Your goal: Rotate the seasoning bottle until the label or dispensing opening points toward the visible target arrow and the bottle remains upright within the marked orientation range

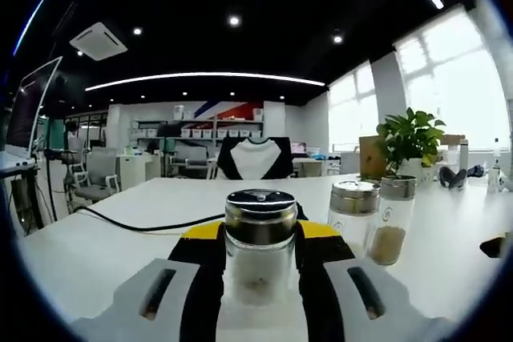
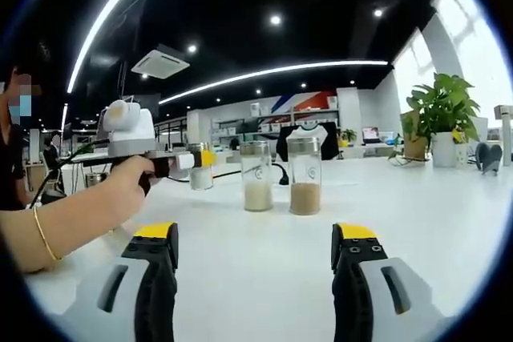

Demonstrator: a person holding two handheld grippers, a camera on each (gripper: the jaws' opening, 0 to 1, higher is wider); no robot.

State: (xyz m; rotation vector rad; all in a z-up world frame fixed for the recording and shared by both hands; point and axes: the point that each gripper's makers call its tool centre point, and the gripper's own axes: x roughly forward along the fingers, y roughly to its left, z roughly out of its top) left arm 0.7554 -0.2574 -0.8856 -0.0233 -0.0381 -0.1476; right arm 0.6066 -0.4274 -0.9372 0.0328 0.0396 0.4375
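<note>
A clear glass seasoning bottle [image 1: 259, 255] with a shiny metal lid stands upright on the white table [image 1: 96, 254], holding a little pale powder. My left gripper [image 1: 259, 234] is shut on it, its yellow-tipped black jaws pressed against both sides. From the right gripper view the same bottle [image 2: 200, 169] sits far left in the left gripper [image 2: 183, 162], which a person's hand [image 2: 128, 178] holds. My right gripper [image 2: 255, 234] hovers low over the table, open, with nothing between its jaws.
Two more seasoning bottles stand side by side, one with white powder [image 2: 257, 175] and one with brown [image 2: 304, 175]; they appear right of the held bottle [image 1: 373, 218]. A black cable [image 1: 144, 227] crosses the table. A potted plant [image 1: 409, 140] stands at the far right.
</note>
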